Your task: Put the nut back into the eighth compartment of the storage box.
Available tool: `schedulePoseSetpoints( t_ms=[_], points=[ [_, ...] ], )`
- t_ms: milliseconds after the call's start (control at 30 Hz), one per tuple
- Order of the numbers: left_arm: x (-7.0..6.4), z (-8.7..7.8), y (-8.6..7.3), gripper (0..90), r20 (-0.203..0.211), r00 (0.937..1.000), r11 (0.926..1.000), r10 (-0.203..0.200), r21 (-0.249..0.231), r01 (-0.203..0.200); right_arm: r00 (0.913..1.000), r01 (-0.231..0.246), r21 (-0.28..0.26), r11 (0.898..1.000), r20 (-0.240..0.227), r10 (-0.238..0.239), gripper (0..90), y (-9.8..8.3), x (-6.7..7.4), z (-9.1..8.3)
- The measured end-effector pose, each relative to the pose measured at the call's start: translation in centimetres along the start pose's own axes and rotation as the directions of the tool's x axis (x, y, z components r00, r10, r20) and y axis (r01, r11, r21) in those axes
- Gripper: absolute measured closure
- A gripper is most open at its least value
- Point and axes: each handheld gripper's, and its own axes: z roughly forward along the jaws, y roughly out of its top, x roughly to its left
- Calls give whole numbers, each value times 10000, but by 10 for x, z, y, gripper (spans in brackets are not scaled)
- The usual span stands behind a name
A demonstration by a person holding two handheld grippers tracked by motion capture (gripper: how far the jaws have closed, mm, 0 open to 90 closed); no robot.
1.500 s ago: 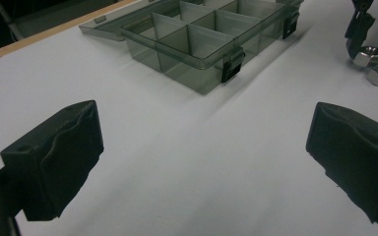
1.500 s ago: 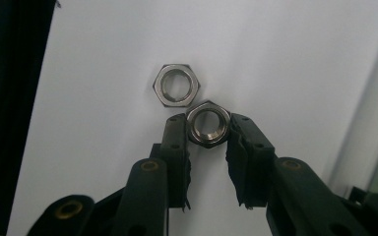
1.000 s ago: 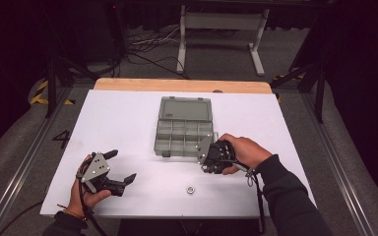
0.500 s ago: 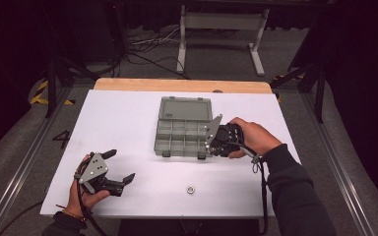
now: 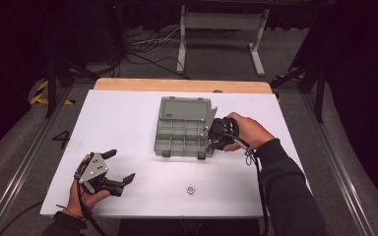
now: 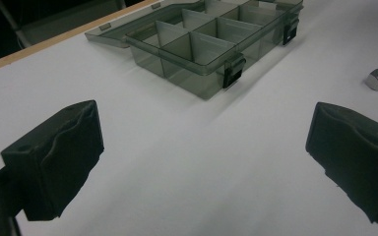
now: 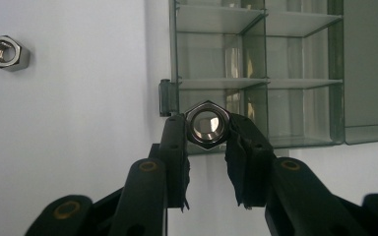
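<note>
My right tongs [image 7: 205, 129], clamped on a hex nut [image 7: 206, 124], have moved from the organizer box's [image 5: 183, 132] front to its right edge; left tongs [image 5: 112, 167] rest released on the tabletop [image 5: 128, 118].

Right gripper [image 7: 207, 129] clamped on a steel hex nut [image 7: 206, 124], bore facing the camera, one pad on each side flat. The nut sits right at the fingertips [image 7: 173, 129], pads touching it left and right. Beyond the tips is a smoky clear compartment box [image 7: 256, 73]: its near wall is just behind the nut, its dividers run further out, and its compartments hold nothing I can make out. A dark latch [image 7: 164, 97] on the box's edge is just above the left fingertip. A second hex nut [image 7: 7, 52] lies on the white table [image 7: 69, 123], well out to the left of the fingers and apart from the box. Whether the held nut is over the box or short of it I can't tell.
</note>
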Motion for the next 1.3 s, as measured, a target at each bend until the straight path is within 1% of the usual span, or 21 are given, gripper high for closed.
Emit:
schedulePoseSetpoints(
  t_ms=[100,167,233,500,600,667,967,1033,1133,1200,1233,1300],
  points=[
    [0,0,0,16,-4,10000,10000,-4,-5,4,9999,-124,24,9999,-60,124,704,2,-3,7],
    [0,-1,0,16,-7,10000,10000,-26,-34,26,9999,-154,151,9998,-33,155,704,3,-4,11],
    [0,-1,0,16,-2,10000,10000,-57,-49,57,9997,-167,189,9997,-171,171,704,4,-6,15],
    [0,0,0,19,16,10000,10000,-62,-37,62,9991,-348,280,9990,-213,354,704,5,-10,24],
    [0,0,-1,19,5,10000,10000,-51,-13,51,9989,-359,346,9988,-275,368,704,5,-11,26],
    [0,0,-1,19,21,10000,10000,-52,-15,52,9986,-398,261,9989,-338,406,703,5,-10,28],
    [0,0,-1,19,30,10000,10000,-44,-5,44,9980,-480,331,9983,-400,493,703,7,-11,34],
    [0,0,-1,19,48,10000,10000,-42,-15,42,9982,-459,342,9984,-372,472,703,7,-11,34],
    [0,0,-1,19,37,10000,10000,-43,-17,44,9980,-416,394,9984,-459,434,703,8,-11,35],
    [0,0,-1,19,49,10000,10000,-46,-7,46,9980,-444,415,9982,-434,462,681,7,-11,36],
    [0,0,-1,19,48,10000,10000,-48,-3,48,9975,-562,337,9978,-409,576,654,7,-11,36],
    [0,0,-1,19,53,10000,10000,-46,-4,46,9972,-620,296,9976,-399,631,633,6,-11,35]
  ],
)
